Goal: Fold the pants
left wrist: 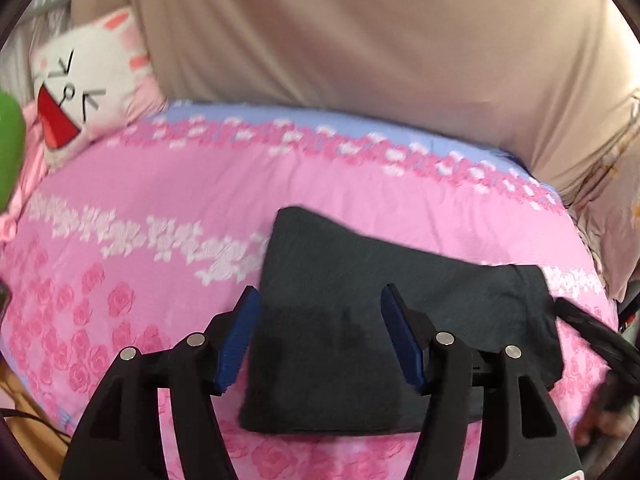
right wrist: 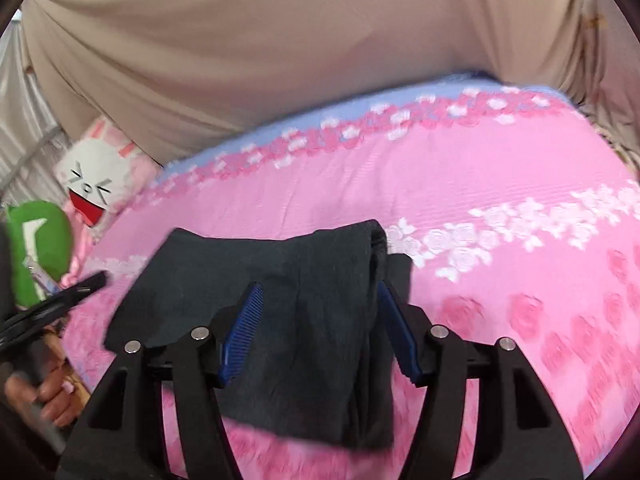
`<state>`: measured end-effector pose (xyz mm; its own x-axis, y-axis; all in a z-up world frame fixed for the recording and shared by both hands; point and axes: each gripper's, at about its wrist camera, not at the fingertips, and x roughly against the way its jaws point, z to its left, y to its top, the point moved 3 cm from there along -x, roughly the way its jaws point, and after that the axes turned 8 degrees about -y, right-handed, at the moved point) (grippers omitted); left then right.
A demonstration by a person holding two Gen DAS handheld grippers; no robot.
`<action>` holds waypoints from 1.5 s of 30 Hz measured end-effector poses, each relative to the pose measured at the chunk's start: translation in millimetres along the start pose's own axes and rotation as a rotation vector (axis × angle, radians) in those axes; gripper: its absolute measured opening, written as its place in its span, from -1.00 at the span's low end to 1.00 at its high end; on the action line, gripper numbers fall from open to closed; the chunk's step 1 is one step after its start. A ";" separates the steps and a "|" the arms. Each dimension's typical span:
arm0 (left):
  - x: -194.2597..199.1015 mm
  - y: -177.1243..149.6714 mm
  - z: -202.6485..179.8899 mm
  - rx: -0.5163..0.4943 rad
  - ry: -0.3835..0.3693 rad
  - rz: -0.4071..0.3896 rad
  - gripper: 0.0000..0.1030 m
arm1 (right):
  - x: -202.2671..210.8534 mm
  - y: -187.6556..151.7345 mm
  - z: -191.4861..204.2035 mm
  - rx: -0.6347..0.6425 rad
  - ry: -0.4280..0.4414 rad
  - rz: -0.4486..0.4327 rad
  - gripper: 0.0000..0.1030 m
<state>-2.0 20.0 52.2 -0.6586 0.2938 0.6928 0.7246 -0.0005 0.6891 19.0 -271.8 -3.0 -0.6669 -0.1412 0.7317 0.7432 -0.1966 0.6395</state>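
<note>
The dark grey pants (left wrist: pixel 360 328) lie folded into a compact rectangle on the pink bed cover. In the right wrist view the pants (right wrist: pixel 280 320) show stacked layers at their right edge. My left gripper (left wrist: pixel 320 300) is open and empty, its blue pads hovering over the near part of the fold. My right gripper (right wrist: pixel 320 296) is open and empty above the pants' right half. The left gripper also shows at the left edge of the right wrist view (right wrist: pixel 60 300), held by a hand; the right gripper's finger shows at the right edge of the left wrist view (left wrist: pixel 592 332).
The pink rose-print bed cover (left wrist: pixel 160 208) has a blue band along its far side. A beige curtain (left wrist: pixel 360 40) hangs behind. A white cartoon-face cushion (left wrist: pixel 84 88) and a green plush (right wrist: pixel 40 248) sit at the far left.
</note>
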 end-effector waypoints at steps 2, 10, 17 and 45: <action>-3.6 -1.4 -10.6 -0.034 -0.014 -0.002 0.35 | -13.9 6.0 3.8 0.001 -0.001 0.024 -0.77; -62.4 -28.2 -5.3 -0.052 0.041 0.146 0.39 | 0.5 -0.2 -6.5 0.094 -0.107 0.010 -0.71; -79.5 -40.0 -4.3 -0.082 0.076 0.168 0.45 | 58.1 -12.3 6.0 0.038 0.011 -0.098 -0.59; -10.8 -22.6 84.1 0.054 0.161 0.073 0.57 | 25.3 -9.3 131.0 0.340 0.127 0.003 -0.72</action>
<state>5.8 97.2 11.3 -0.6248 0.1379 0.7685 0.7786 0.0360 0.6265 2.2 -146.4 40.5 -0.6499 -0.2645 0.7126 0.7065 0.1354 0.6946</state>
